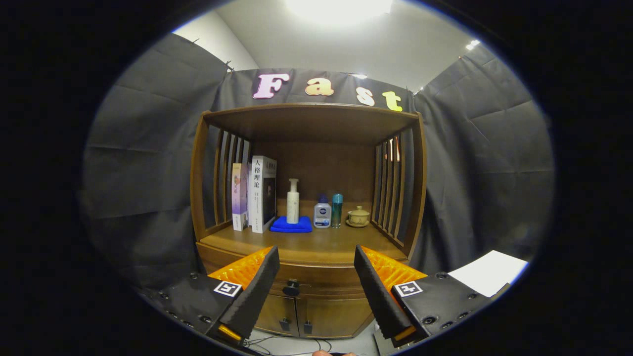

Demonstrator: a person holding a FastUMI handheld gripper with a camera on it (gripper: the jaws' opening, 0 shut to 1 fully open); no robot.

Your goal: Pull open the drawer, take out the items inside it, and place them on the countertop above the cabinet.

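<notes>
**A:** So the setting is a black-curtained booth with a wooden cabinet against the back wall. On its desk sit a couple of books, a pump bottle standing on a folded blue cloth, two small bottles and a lidded cup.

**B:** All pushed to the back, which leaves the front strip bare. Probably room for whatever comes out of the drawer?

**A:** That's my guess. The drawer is right under the desk and looks closed, with its dark knob sitting between the fingers but a bit beyond them (closer to the left one).

**B:** And the gripper?

**A:** Fingers spread wide, holding nothing. Makes sense if it's lining up to close on that knob. Nothing's been pulled open yet, so the task looks like it's at square one. Contents can't be seen.
</notes>
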